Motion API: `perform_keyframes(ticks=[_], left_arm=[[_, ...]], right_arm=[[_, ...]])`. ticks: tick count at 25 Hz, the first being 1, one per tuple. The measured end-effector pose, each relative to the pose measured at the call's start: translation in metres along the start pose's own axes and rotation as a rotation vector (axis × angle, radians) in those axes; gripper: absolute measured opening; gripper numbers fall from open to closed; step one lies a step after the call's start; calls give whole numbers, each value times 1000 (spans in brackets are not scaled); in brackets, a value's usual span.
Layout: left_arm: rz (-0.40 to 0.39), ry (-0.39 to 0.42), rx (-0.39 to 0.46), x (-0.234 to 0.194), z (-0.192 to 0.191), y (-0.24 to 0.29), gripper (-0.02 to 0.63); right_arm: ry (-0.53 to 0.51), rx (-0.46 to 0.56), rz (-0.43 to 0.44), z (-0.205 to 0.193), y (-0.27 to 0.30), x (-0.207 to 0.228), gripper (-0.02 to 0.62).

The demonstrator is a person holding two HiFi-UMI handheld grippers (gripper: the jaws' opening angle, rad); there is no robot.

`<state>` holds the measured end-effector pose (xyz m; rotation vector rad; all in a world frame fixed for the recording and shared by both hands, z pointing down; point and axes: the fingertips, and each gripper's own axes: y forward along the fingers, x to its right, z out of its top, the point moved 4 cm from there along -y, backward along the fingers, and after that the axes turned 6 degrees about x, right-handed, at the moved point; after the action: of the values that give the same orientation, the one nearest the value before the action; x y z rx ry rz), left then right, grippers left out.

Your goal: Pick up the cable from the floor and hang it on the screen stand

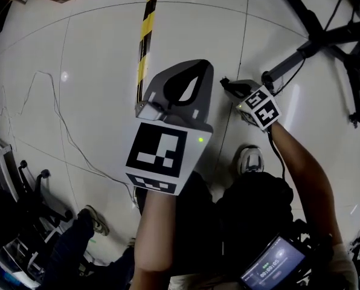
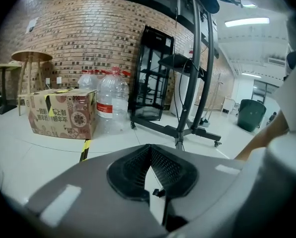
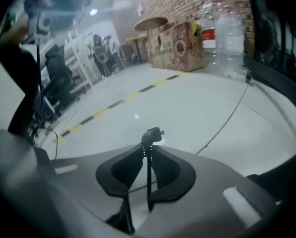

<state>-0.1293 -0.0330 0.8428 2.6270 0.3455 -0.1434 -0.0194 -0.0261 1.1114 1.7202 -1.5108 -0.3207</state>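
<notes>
**One end gripped, the rest on the floor**

One gripper does the work here. The right gripper (image 3: 149,145), held low over the floor (image 1: 95,71), has its fingers (image 3: 167,171) clenched on the cable (image 3: 152,134) just behind its plug, which pokes out past the tips. Taking it by the end makes sense: the stiff plug gives a firm purchase and lets the slack trail behind. That slack lies along the tiles, running off toward the base of the screen stand (image 1: 316,38), so the lift looks barely begun. The left gripper (image 1: 199,64) is held higher, between the person and the work, its fingers (image 2: 130,172) pressed together on nothing. It seems parked out of the way, perhaps ready to guide a loop. Hanging will call for raising the cable to the stand's upright, which is close by.
</notes>
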Motion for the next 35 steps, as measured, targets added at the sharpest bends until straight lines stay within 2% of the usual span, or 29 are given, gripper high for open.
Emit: perform_keyframes(ticks=[2, 4, 7, 10, 12, 14, 15, 18, 20, 22, 24, 26, 29, 32, 35], left_arm=[[5, -1, -1, -1, -3, 1, 20], [24, -12, -2, -1, -5, 3, 20], [86, 3, 5, 0, 0, 3, 20], [131, 35, 30, 11, 8, -4, 20], [136, 14, 48, 20, 13, -13, 20], [135, -22, 61, 28, 18, -24, 20], [135, -36, 62, 32, 20, -29, 20], [148, -69, 39, 39, 18, -42, 20], [148, -82, 13, 37, 13, -41, 20], [145, -72, 10, 31, 13, -39, 20], [148, -65, 31, 27, 21, -43, 20], [136, -70, 56, 29, 33, -51, 20], [97, -65, 78, 44, 68, -64, 20], [75, -12, 67, 62, 123, -77, 20], [55, 26, 98, 74, 195, -94, 20]], right_arm=[[43, 146, 15, 25, -23, -7, 57], [25, 248, 13, 49, -53, -14, 52], [2, 350, -4, 89, -98, -23, 51], [75, 445, -21, 129, -146, -27, 49], [130, 482, -60, 143, -176, -24, 52], [165, 477, -89, 142, -198, -20, 51], [148, 458, -78, 134, -205, -22, 49], [-16, 287, 57, 79, -204, -50, 48], [-56, 164, 109, 38, -204, -65, 48], [-46, 133, 68, 17, -218, -67, 48], [-16, 197, -7, 25, -247, -68, 48], [12, 298, -75, 58, -284, -74, 47], [24, 422, -135, 134, -336, -89, 46], [-4, 512, -148, 213, -384, -107, 46], [-41, 587, -159, 291, -430, -124, 46]])
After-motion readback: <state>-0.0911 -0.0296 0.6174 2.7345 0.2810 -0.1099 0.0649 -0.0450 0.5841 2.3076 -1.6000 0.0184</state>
